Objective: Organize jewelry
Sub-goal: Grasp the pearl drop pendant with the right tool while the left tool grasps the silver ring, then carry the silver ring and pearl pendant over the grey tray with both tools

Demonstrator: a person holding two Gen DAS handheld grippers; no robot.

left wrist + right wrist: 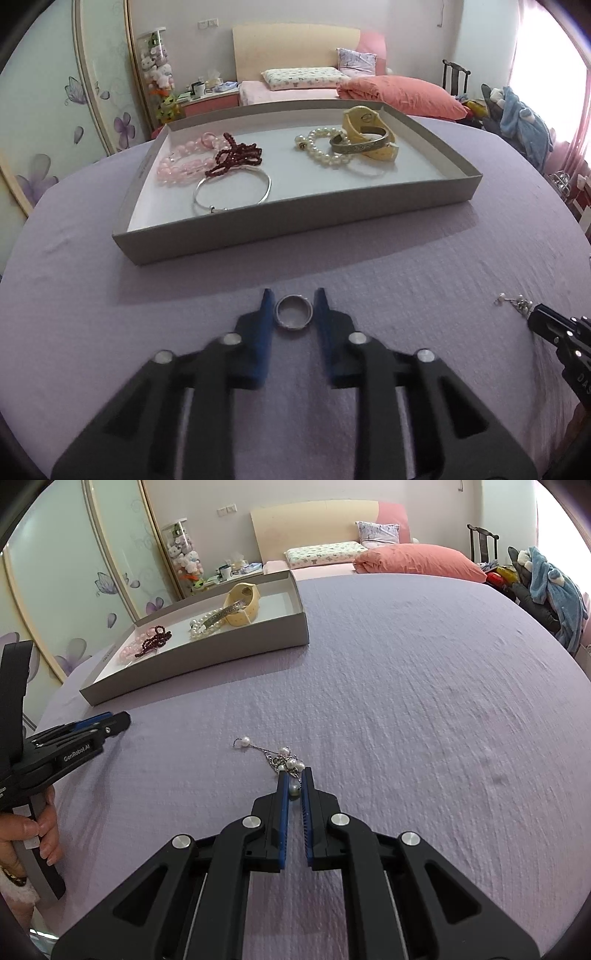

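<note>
A silver ring [293, 312] lies on the purple cloth between the fingers of my left gripper [294, 301], which stand apart on either side of it. My right gripper [295, 777] is closed around the pearl-and-chain necklace [280, 759], with a dark pearl between its blue pads. The necklace also shows in the left wrist view [515, 302]. A grey tray [295, 232] holds pink beads [181, 162], dark red beads [236, 157], a silver bangle [232, 192], a pearl bracelet [325, 147], an engraved bangle [362, 142] and a yellow piece [369, 125].
The tray [192, 664] sits at the far left of the purple cloth [406, 701]. A bed with pink pillows [402, 94] and a wardrobe [44, 110] stand behind. The left gripper [74, 742] shows at the right view's left edge.
</note>
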